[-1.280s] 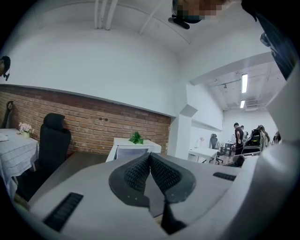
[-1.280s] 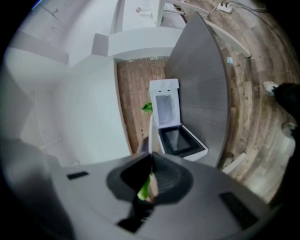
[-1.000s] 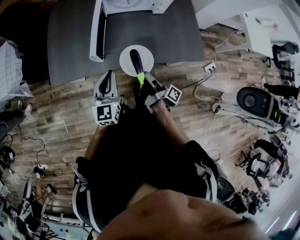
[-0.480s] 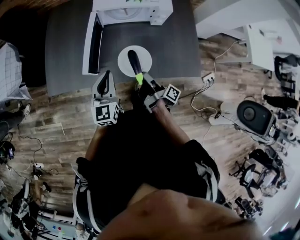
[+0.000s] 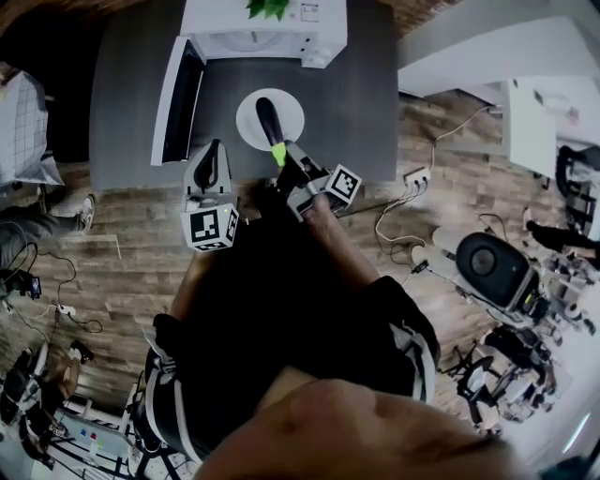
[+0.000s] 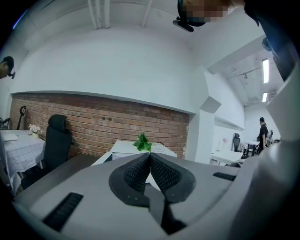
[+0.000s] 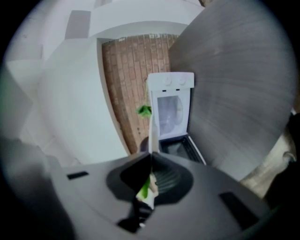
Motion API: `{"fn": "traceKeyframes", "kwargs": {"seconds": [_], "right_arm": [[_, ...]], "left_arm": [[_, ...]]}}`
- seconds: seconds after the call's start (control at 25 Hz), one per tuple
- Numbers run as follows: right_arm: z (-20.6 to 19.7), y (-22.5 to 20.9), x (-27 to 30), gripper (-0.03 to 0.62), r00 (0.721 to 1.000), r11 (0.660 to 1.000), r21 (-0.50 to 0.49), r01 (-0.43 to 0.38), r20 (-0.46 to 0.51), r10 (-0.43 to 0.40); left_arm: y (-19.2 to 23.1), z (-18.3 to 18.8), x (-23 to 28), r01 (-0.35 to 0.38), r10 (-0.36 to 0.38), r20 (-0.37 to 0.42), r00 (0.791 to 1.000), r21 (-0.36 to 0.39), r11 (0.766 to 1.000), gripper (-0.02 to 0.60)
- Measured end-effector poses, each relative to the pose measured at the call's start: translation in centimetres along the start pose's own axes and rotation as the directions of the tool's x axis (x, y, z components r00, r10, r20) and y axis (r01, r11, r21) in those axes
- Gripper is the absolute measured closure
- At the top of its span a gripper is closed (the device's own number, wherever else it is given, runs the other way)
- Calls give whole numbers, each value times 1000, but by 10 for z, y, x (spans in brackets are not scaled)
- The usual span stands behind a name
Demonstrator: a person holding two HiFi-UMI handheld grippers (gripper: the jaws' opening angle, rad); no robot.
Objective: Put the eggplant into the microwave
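A dark eggplant point(image 5: 266, 120) with a green stem point(image 7: 144, 190) lies on a white plate point(image 5: 292, 114) held over the grey table point(image 5: 356, 103). My right gripper point(image 5: 284, 152) is shut on the plate's near rim; the right gripper view shows that rim point(image 7: 153, 140) edge-on between the jaws. The white microwave point(image 5: 267, 37) stands at the table's far side, its door point(image 5: 178, 98) swung open to the left, and it also shows ahead in the right gripper view point(image 7: 171, 105). Left of the plate, my left gripper point(image 5: 213, 148) is shut and empty point(image 6: 150, 154).
A small green plant point(image 5: 267, 7) sits on top of the microwave. A black chair point(image 6: 56, 136) and a cloth-covered table point(image 6: 18, 145) stand at the left by the brick wall. Cables point(image 5: 403, 197) and equipment point(image 5: 487, 267) lie on the wooden floor at the right.
Both grippers and the plate with the eggplant have moved forward over the table toward the microwave, which now shows more fully in the head view. The jaws stayed as they were.
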State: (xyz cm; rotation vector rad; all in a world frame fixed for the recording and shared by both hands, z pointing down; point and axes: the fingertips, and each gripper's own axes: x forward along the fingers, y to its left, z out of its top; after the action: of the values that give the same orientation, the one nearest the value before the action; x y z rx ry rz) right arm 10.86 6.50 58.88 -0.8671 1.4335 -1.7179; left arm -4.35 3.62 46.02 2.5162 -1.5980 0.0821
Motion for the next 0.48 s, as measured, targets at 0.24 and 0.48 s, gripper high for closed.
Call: {"fn": "traceKeyframes", "kwargs": {"seconds": [0.24,0.48], "right_arm": [[30,-4,17,557,998,1000,-16,9,-55,-10],[47,-4,34,557,997,1000,-10,5,-71,-6]], "left_arm": [[-13,2,15,-47,47,3,999,-5,999,546],[-15,3,25,-68,68,-2,998,3,998,546]]}}
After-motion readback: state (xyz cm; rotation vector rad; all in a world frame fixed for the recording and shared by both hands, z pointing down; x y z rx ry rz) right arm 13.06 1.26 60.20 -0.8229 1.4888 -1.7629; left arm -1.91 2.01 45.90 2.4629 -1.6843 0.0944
